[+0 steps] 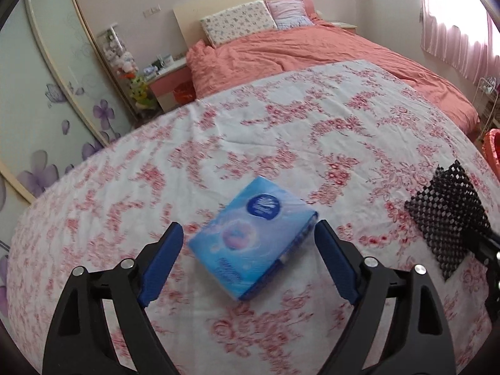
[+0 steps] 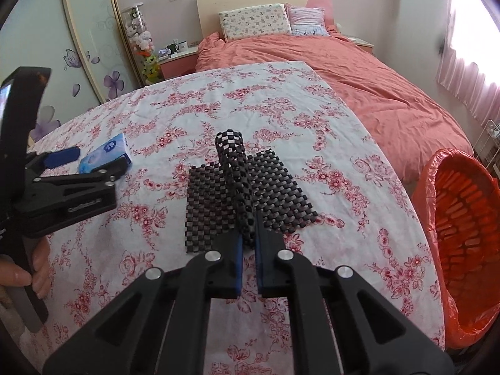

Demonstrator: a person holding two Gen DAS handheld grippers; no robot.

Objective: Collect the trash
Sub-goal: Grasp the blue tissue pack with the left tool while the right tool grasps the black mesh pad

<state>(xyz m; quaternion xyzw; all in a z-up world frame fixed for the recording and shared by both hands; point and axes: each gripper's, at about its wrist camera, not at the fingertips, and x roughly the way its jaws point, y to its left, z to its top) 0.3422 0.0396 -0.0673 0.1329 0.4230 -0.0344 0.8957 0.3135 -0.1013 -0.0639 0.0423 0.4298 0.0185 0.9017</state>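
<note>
Bench (image 2: 359, 193) covered by white cloth with red floral print; bed (image 2: 375, 93) with coral duvet beyond it. Bin (image 2: 462, 218) lined with an orange bag stands off the bench's right edge, mouth open.

Black mesh mat (image 2: 275, 184) lies flat near mid-bench, checkered open weave, one strip pinched up into a ridge. Right tool (image 2: 248, 218) is clamped on that ridge at the mat's near edge, blue pads pressed together on the fold.

Blue tissue pack (image 1: 253, 243), soft plastic wrap, dark blue round logo on top; printed writing too blurred to read. It lies left of the mat, well apart from it. Left tool (image 1: 248, 236) stands spread wide, one pad either side of the pack; neither pad is touching it.
</note>
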